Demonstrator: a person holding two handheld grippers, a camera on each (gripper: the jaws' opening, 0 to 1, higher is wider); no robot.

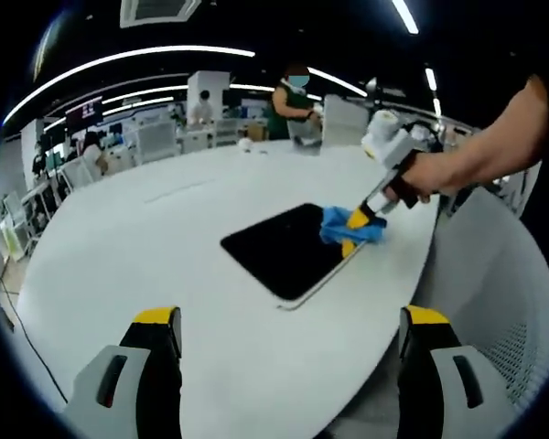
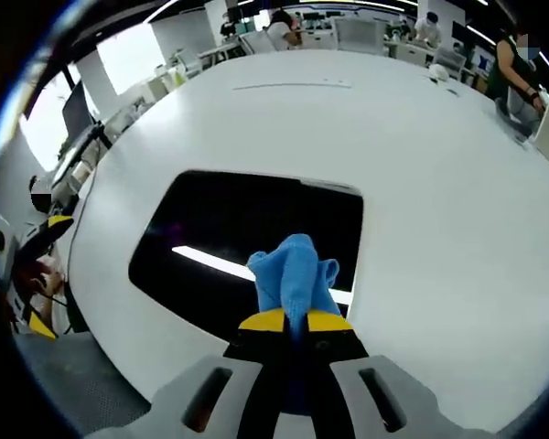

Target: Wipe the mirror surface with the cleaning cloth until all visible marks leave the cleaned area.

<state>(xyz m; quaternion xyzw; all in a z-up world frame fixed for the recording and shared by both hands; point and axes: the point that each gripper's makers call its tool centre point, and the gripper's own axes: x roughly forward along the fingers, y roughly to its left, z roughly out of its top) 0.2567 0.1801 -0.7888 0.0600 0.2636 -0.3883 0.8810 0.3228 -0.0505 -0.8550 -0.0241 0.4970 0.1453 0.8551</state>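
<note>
The mirror [image 1: 284, 251] is a dark rectangular slab lying flat on the white table [image 1: 165, 238]. My right gripper [image 1: 357, 222], held by a hand [image 1: 421, 174], comes in from the right and presses a blue cloth [image 1: 343, 227] onto the mirror's far right corner. In the right gripper view the yellow-tipped jaws of the right gripper [image 2: 291, 322] are shut on the blue cloth [image 2: 295, 270], which rests on the mirror [image 2: 229, 219] near its closest edge; a bright light strip reflects in the glass. My left gripper [image 1: 291, 320] hovers open above the table's near edge, well short of the mirror, and appears again as the left gripper [image 2: 46, 274] at the far left.
A grey mesh chair [image 1: 503, 302] stands at the table's right edge. Several people [image 1: 291, 96] and white chairs [image 1: 343, 119] are at the far side of the table. Small white items [image 2: 439, 71] lie far off on the tabletop. Desks and monitors [image 2: 78, 110] line the room.
</note>
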